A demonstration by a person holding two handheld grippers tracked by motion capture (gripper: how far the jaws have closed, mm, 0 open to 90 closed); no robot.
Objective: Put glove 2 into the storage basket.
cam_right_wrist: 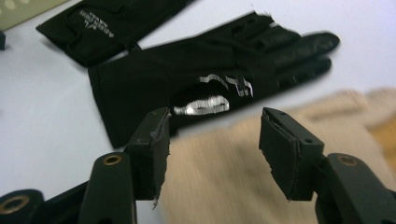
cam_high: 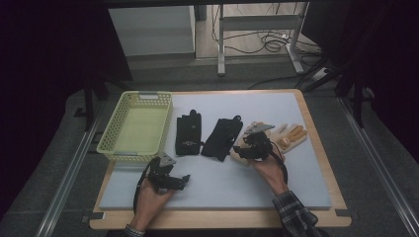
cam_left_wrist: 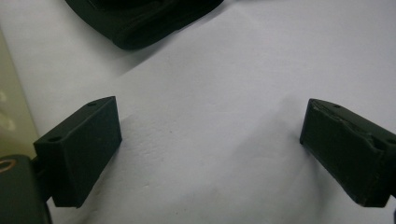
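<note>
Right gripper (cam_right_wrist: 212, 144) poised over beige knitted glove (cam_high: 289, 137), jaws apart, nothing grasped.
Next: lower, clench on its cuff; left gripper (cam_left_wrist: 210, 154) rests released.

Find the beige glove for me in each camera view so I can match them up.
High view: beige glove lies at the row's right end, partly under the right gripper.
Left gripper view: not in it.
Right gripper view: beige glove sits between the jaws at bottom.
Shared landmark: the black glove with silver print.
</note>
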